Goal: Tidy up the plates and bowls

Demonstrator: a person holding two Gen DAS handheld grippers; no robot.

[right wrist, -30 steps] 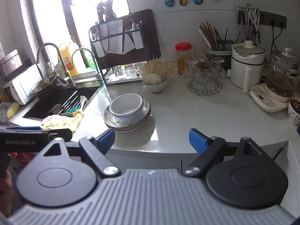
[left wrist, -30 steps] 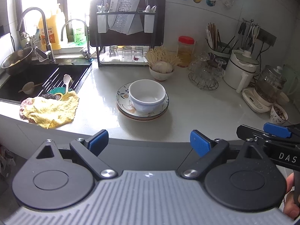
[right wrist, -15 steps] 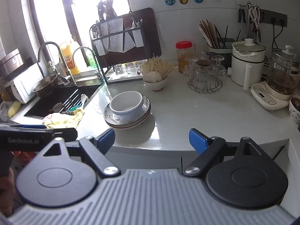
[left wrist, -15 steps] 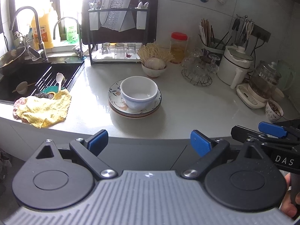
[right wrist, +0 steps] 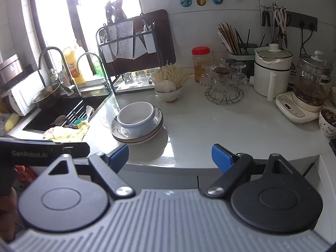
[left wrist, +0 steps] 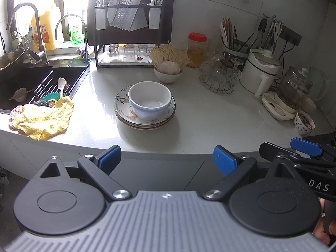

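Both views now frame the crockery slightly differently from a second earlier: in the left wrist view the stack sits a little further up the counter and the wall items stand taller, which suggests the grippers have shifted while the crockery itself has kept its place.

Item, bowl: white, upright, empty, seated on the top plate, off-centre toward the far side.

Item, plates: a short stack with a leaf pattern on the top one, resting on the pale counter, between the sink and the wire rack of glassware.

Item, left gripper: jaws spread wide, nothing between the blue pads, held off the counter's near edge, well apart from the stack.

Item, right gripper: likewise wide and empty, just short of the counter edge, the stack ahead and to its left.

Adjacent: yellow cloth at the sink's edge; small bowl of garlic behind the stack.

Assessment: bowl on plates reads equally as a gathered pile or as one awaiting sorting; the change in framing alters nothing about how the crockery lies.
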